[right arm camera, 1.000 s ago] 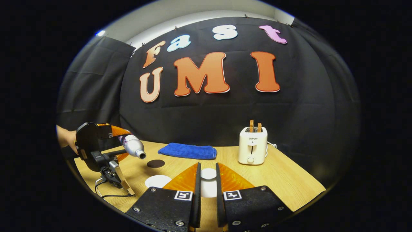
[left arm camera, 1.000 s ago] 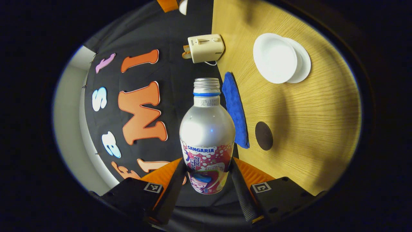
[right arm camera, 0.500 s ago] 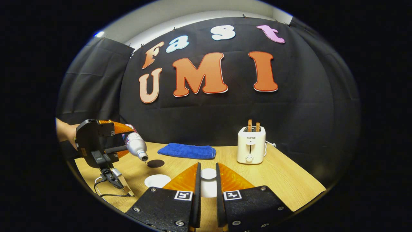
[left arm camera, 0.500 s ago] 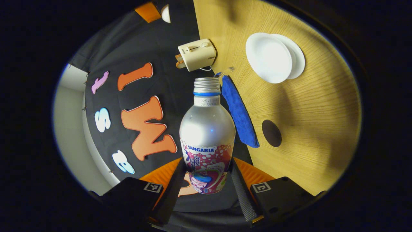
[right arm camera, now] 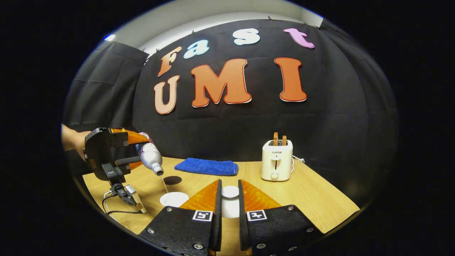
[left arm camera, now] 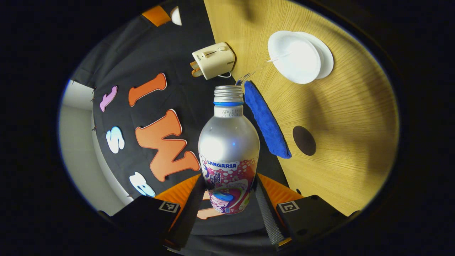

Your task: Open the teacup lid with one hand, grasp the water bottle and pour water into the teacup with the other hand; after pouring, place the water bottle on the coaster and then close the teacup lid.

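The left hand-held gripper (left arm camera: 229,199) grasps the tilted water bottle (left arm camera: 228,142); its thin stream could overshoot the teacup (left arm camera: 294,57) at 1 o'clock. The right hand-held gripper (right arm camera: 228,206) clenches the teacup lid (right arm camera: 230,192).

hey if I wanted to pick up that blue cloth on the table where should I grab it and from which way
Take the blue cloth across its narrow width near the middle, coming straight down from above. It lies flat as a long folded strip, so only its top and edges are reachable.
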Action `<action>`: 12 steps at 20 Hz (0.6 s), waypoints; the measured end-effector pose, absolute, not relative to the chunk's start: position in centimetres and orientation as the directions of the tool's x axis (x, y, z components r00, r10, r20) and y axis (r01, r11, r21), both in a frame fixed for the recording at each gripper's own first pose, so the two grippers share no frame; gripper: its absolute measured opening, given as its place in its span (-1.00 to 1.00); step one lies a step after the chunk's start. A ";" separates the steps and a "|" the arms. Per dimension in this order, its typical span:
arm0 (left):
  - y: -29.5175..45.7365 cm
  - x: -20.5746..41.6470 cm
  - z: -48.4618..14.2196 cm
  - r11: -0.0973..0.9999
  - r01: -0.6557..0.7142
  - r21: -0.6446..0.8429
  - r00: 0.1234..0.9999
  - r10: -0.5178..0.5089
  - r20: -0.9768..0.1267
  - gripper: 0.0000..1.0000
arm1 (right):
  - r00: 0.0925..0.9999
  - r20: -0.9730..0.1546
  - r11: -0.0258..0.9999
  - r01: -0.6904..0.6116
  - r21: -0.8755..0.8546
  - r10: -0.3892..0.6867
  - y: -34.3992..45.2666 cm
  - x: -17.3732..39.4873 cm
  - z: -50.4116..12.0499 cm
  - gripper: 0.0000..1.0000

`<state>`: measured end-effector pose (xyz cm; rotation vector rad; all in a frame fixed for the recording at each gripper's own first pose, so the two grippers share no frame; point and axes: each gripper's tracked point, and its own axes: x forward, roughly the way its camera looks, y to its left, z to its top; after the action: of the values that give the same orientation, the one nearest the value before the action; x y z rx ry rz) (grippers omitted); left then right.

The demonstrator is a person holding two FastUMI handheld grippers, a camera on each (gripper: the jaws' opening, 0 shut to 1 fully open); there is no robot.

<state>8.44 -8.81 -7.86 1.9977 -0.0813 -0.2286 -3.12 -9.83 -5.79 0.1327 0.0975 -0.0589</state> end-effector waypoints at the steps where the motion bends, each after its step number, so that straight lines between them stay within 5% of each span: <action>1: -8.7 8.4 -7.6 -0.429 0.042 0.902 0.980 -0.158 -0.121 0.72 | 0.993 -0.100 0.990 0.067 0.127 -0.054 -9.9 -3.2 -5.8 -0.60; 12: -9.4 8.7 -6.3 -0.475 0.007 0.880 0.980 -0.173 -0.101 0.72 | 0.994 -0.093 0.989 0.064 0.133 -0.052 -9.8 -3.2 -5.8 -0.60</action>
<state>8.68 -9.39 -6.32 2.0565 -0.1168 -0.2117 -3.17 -9.83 -5.80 0.1359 0.0899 -0.0585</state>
